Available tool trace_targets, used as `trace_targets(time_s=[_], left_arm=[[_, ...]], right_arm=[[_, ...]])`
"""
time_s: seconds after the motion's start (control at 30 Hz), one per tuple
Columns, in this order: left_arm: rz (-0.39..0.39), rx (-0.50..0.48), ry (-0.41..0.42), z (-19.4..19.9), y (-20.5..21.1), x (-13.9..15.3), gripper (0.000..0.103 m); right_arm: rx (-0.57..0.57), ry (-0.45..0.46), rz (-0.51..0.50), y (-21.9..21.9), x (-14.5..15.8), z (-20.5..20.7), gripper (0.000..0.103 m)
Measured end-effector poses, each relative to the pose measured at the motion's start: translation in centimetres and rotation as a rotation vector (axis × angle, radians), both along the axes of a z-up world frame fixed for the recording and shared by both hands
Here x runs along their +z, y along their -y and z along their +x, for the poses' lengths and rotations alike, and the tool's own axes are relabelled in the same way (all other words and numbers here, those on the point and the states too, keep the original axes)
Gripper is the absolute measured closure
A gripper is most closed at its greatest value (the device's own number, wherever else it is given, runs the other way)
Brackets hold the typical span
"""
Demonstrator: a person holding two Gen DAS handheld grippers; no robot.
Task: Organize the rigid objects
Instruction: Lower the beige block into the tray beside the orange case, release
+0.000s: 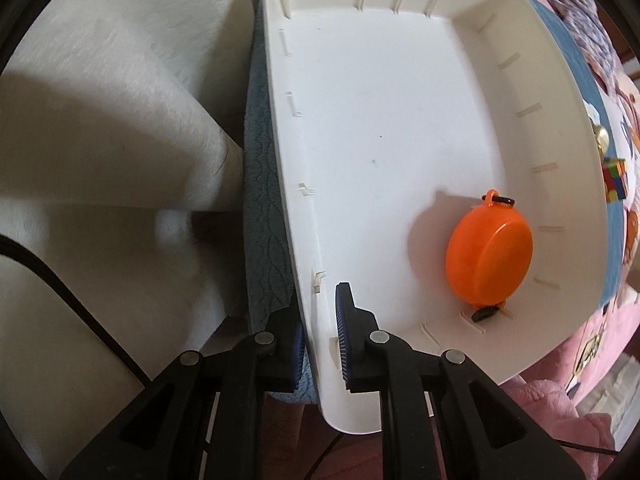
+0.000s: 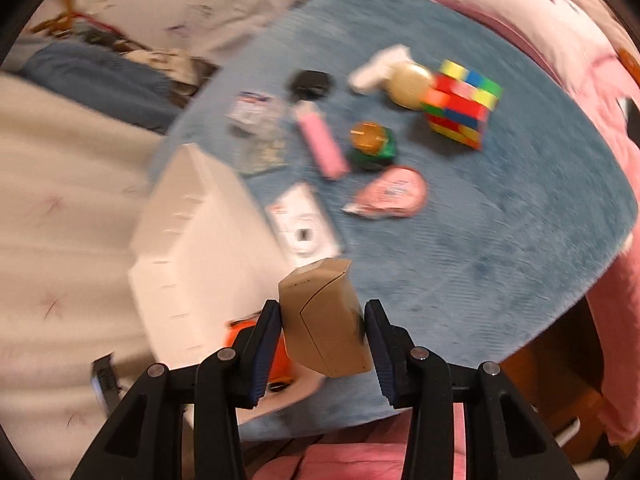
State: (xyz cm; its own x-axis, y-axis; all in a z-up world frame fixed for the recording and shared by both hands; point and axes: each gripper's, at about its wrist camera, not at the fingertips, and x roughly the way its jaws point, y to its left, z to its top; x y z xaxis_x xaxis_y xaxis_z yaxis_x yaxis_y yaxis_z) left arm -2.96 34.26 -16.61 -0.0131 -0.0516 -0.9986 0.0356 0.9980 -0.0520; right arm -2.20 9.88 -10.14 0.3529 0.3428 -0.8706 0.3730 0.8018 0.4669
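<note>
My left gripper (image 1: 320,340) is shut on the near wall of a white plastic tray (image 1: 380,120), one pad outside and one inside the rim. An orange round case (image 1: 489,250) with a small loop lies in the tray's right corner. In the right wrist view my right gripper (image 2: 322,334) is shut on a tan cardboard box (image 2: 324,320), held tilted in the air over the blue mat (image 2: 500,220). The white tray (image 2: 200,248) shows left of the box, with the orange case (image 2: 240,330) partly hidden behind my left finger.
On the blue mat lie a colourful puzzle cube (image 2: 460,104), a pink correction tape (image 2: 394,194), a pink lighter (image 2: 320,144), a green and orange round thing (image 2: 372,146), a white packet (image 2: 304,228) and a cream bottle (image 2: 400,76). Pink bedding (image 2: 580,32) surrounds the mat.
</note>
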Motion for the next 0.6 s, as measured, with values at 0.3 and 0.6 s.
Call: trace_targets(time_s=[0.3,0.6], left_arm=[[-0.013,-0.043,0.003,-0.2,-0.2,0.1,0.09],[-0.011,-0.053,0.001,-0.2,0.3,0.2,0.09]], right_arm=[[0.156,0.075,0.042,-5.4,2.7,0.1,0.059],[0.202,0.054,0.013,-6.5,2.6,0.8,0.043]])
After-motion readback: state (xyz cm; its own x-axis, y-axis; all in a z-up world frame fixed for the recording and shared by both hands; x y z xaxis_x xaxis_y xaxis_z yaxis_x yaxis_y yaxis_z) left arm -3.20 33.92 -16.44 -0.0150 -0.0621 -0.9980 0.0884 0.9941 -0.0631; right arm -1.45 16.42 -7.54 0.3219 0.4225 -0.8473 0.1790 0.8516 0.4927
